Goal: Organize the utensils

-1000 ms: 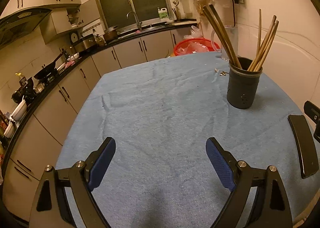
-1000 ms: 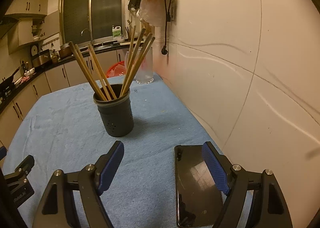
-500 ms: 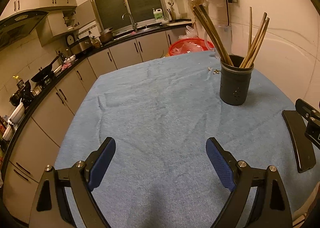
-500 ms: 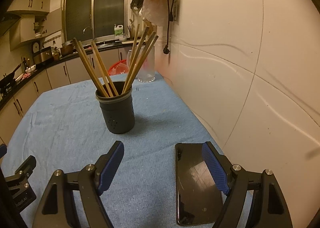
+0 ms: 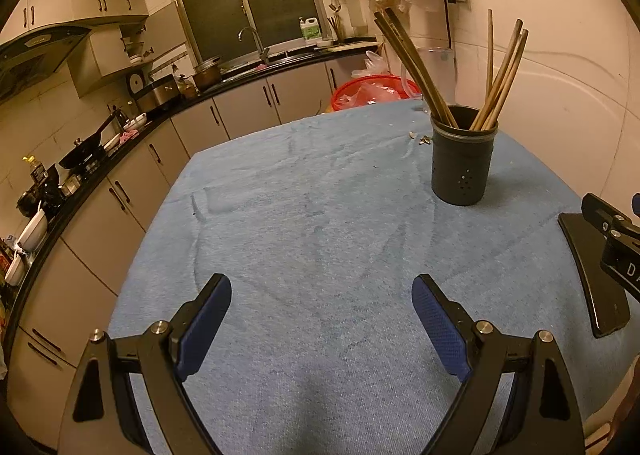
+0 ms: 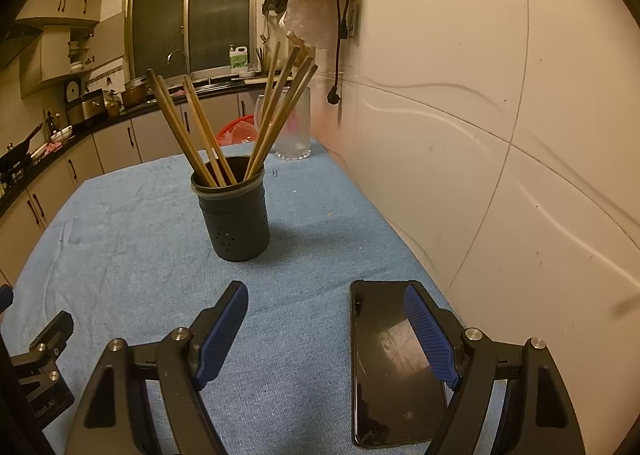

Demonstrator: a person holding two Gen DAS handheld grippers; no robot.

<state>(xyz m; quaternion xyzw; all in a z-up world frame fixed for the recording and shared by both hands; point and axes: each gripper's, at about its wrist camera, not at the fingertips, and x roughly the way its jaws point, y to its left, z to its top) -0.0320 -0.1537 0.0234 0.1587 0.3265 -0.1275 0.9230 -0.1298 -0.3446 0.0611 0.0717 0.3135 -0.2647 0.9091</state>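
Observation:
A dark grey utensil holder stands upright on the blue cloth at the table's far right. Several wooden chopsticks lean in it, fanned left and right. It also shows in the right wrist view with the chopsticks. My left gripper is open and empty, low over the cloth, well short of the holder. My right gripper is open and empty, in front of the holder.
A black phone lies flat on the cloth under my right gripper's right finger, near the tiled wall. A clear jug stands at the far table edge. A red basket sits beyond it. Kitchen counters run along the left.
Both grippers have drawn back from the holder, which now looks smaller and farther. Both stay open. The holder and chopsticks have not moved.

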